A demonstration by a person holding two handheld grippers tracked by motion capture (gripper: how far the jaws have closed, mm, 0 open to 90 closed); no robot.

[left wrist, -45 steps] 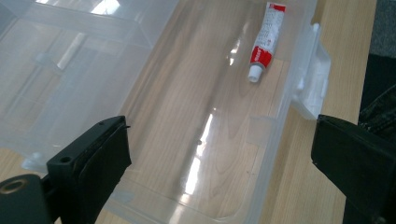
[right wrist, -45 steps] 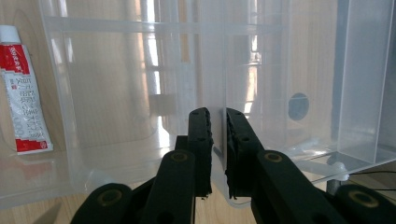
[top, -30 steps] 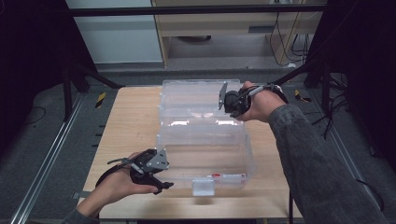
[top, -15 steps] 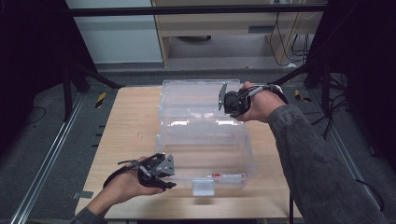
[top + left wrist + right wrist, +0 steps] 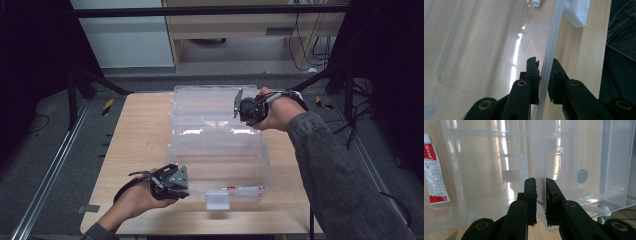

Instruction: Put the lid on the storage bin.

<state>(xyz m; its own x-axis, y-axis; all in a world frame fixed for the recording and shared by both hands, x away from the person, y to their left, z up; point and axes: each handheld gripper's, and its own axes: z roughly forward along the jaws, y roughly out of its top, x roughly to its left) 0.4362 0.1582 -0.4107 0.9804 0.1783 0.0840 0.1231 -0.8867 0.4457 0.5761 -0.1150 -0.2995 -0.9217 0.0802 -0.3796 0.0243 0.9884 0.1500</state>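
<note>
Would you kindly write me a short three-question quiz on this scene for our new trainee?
1. True or false: the left gripper grips the clear plastic box by its rim.
2. The latch is on which edge: (a) the person's edge, (b) the far edge?
3. What lies in the clear plastic box, as the right gripper view shows?

Key: 1 true. 2 (a). 3 a red-and-white tube.
</note>
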